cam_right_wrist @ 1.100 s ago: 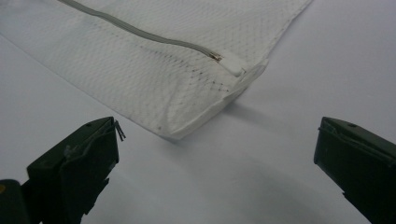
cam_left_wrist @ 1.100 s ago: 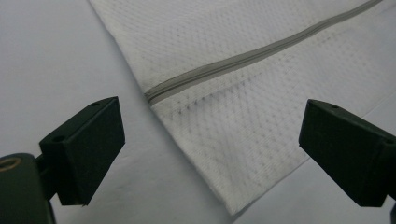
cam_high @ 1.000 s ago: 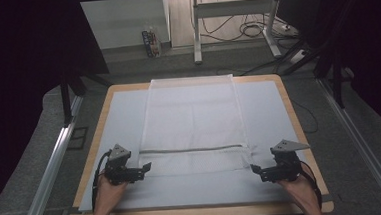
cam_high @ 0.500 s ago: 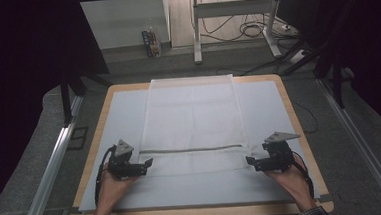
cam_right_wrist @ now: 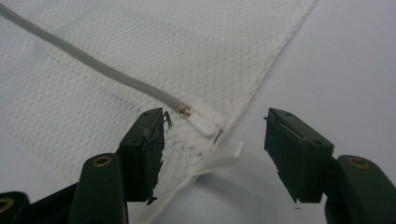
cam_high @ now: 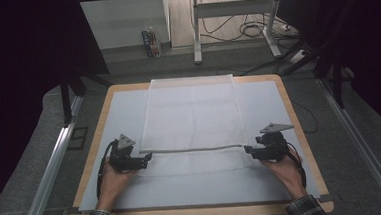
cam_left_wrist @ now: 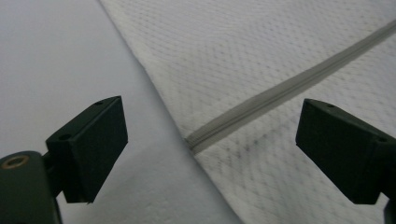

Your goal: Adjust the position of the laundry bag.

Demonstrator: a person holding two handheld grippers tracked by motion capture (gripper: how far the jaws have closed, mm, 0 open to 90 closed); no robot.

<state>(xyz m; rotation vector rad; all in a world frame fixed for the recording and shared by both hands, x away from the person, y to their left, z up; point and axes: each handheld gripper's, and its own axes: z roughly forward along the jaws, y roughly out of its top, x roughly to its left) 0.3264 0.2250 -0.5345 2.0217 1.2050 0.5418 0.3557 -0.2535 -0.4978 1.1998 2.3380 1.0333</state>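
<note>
Dim room, pale bench [cam_high: 279,112]; mesh bag [cam_high: 193,122] flat at centre, zipper [cam_high: 196,148] running left-right. Left tongs [cam_high: 143,162] and right tongs [cam_high: 250,152] agape at its ends, pull tab [cam_right_wrist: 201,123] nearest right.

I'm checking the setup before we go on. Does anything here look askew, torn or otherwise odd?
Nothing stands out. The mesh bag lies flat and square on the table, its zipper straight and closed, the pull at the right edge. A small white tab sticks out from that corner. Both grippers, left and right, sit open at the zipper's ends.
</note>
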